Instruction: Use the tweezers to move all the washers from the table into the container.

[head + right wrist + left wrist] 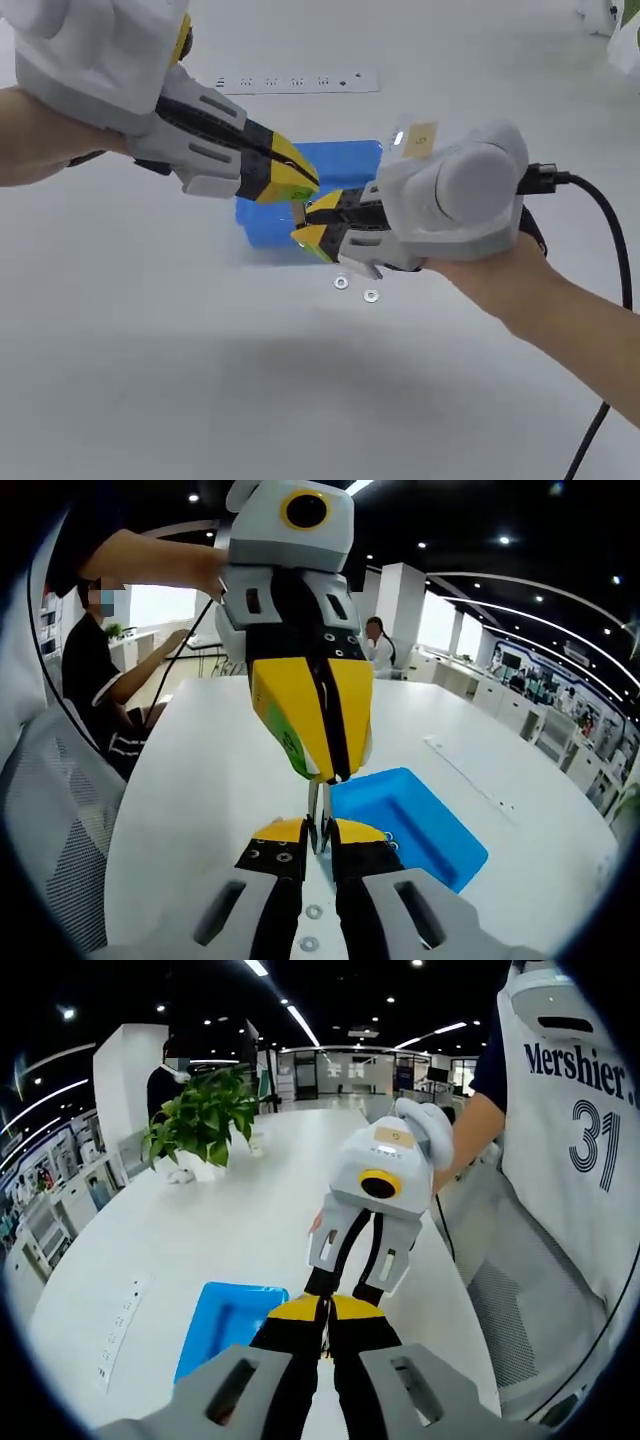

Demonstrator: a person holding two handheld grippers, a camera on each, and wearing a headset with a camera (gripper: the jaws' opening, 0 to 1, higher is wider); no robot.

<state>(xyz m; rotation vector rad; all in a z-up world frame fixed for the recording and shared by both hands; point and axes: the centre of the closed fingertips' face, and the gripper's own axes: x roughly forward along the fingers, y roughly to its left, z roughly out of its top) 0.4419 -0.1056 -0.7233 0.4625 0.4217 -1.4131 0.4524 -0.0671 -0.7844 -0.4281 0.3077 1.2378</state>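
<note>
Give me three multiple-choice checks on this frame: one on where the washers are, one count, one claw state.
1. Where do the washers lie relative to the blue container?
A. Inside it
B. On the table outside it, near the right claw
C. Stacked on its rim

2. How many washers show on the table in the head view?
A. Two
B. Five
C. None

3. What state is the right claw in?
A. Wide open
B. Shut on the tweezers
C. Shut on a washer

Answers:
1 B: both washers sit on bare white table just past the container's edge.
2 A: two small rings lie side by side there.
3 B: the right gripper view shows the thin metal tweezers pinched between its closed jaws.
</note>
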